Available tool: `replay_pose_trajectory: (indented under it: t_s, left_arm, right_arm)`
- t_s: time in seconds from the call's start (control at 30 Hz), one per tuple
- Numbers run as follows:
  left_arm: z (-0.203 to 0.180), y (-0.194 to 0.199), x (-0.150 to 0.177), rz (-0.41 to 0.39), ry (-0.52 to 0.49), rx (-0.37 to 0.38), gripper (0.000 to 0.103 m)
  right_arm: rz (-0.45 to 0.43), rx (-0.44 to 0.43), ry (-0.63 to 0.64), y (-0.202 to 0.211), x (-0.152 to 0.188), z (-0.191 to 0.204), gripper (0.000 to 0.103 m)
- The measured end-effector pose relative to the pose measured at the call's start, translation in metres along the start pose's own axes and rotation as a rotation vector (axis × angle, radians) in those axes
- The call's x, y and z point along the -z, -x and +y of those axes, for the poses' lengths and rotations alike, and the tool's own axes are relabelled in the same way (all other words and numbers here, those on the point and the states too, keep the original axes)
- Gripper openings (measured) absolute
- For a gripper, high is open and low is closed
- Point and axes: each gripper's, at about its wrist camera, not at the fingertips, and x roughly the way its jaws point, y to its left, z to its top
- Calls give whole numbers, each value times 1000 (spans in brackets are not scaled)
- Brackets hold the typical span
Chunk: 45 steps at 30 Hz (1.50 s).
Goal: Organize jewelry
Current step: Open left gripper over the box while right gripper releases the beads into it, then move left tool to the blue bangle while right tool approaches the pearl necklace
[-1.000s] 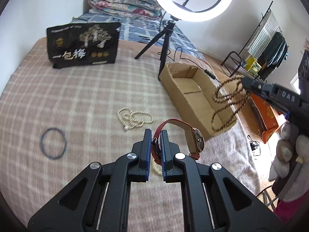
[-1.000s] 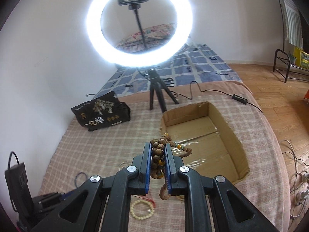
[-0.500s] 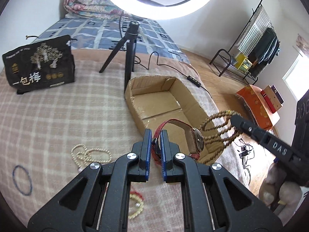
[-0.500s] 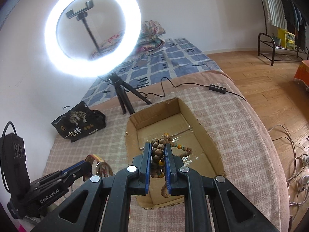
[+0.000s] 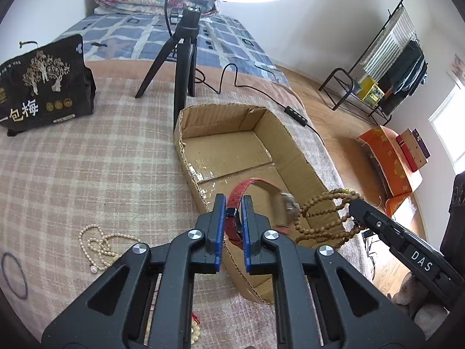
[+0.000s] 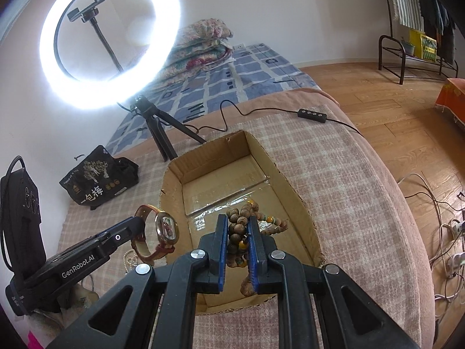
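**Two loads over one box: tangle and spill risks**

Both grippers have travelled from over the blanket to over the cardboard box (image 5: 293,157) since a second ago; the box, then off to the side, now sits directly ahead in both wrist views. Left gripper (image 5: 233,218) has its jaws pinching the red strap of the watch (image 6: 165,229), whose case hangs free to the right of the fingers. Right gripper (image 6: 237,238) has its jaws clamped on a bunched wooden bead strand (image 6: 247,221), with loops drooping below and beside the fingers.

Main hazard, as I judge it: in the left wrist view the beads hang just beside the watch case, perhaps touching. If both are let go together, a bead loop could snag the watch and the pieces land knotted. Releasing one, then the other, would avoid that.

Second hazard: the watch hovers near the box's near-left wall, not its middle. Opening here could drop it on the rim or outside onto the blanket (image 5: 96,174). The bead loops could likewise drape over the edge.

Third: a loose loop may stay caught on a finger pad as the gripper withdraws, dragging the strand back out.

Still on the blanket lie a pearl necklace (image 5: 97,241) and a dark ring bangle (image 5: 13,273), so more trips remain.
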Motion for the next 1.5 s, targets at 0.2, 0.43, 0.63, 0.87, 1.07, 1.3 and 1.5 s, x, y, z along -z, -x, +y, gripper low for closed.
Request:
replay_pose_trajectory:
  t_s: [0.2,0.43,0.63,0.87,1.07,1.3,1.5]
  left_arm:
    - [-1,8,-1,-45,-26,-6,46]
    - [8,23,-3,-65,-41,-33,46]
    - [21,45,-4,-91,-45,-61,46]
    - [38,79,-3,-143,-78,-107,46]
    - [65,107,2,-196,-104,-162,46]
    - [96,136,13,-221,-151,-258,46]
    - [125,154,18,-209,-114,-255,46]
  right_arm:
    - [-15,23,-14,4,-1,-4,41]
    - [-9,27,-11,5,0,-1,43]
    - [-22,19,8,14,0,12,44]
    - [-38,-8,59,24,4,37,47]
    - [-49,-37,102,28,11,58,52]
    - [-32,-76,164,20,20,87,56]
    - [26,-125,221,2,30,118,56]
